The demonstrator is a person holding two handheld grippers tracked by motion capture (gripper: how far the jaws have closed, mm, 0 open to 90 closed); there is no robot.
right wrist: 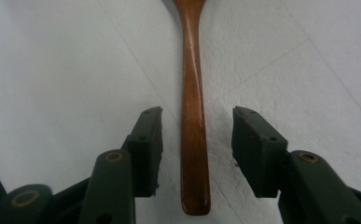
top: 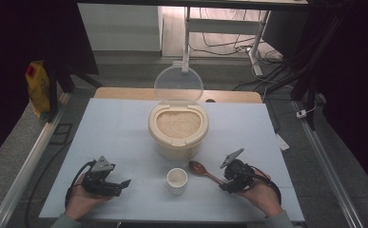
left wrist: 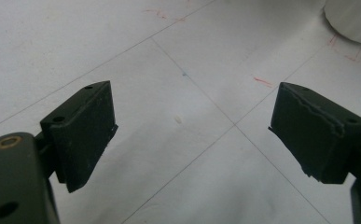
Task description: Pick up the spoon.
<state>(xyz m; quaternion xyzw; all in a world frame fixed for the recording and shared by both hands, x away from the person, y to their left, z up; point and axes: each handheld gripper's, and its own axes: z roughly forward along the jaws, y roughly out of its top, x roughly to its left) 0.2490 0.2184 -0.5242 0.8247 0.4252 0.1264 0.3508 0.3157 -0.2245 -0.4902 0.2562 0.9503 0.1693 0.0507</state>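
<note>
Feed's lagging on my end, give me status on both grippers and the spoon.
Right gripper open, jaws straddling the wooden spoon handle, not clamped. Left gripper open, empty, over bare table. White cup sits beside the spoon bowl; rice container lid open.

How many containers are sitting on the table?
2. A big beige rice bin stands mid-table with its clear lid flipped open, and a small white cup sits just in front of it, beside the wooden spoon.

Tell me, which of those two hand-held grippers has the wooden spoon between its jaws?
The right gripper: its open jaws straddle the wooden spoon handle without touching it. The left gripper has only bare table between its wide-open jaws.
</note>
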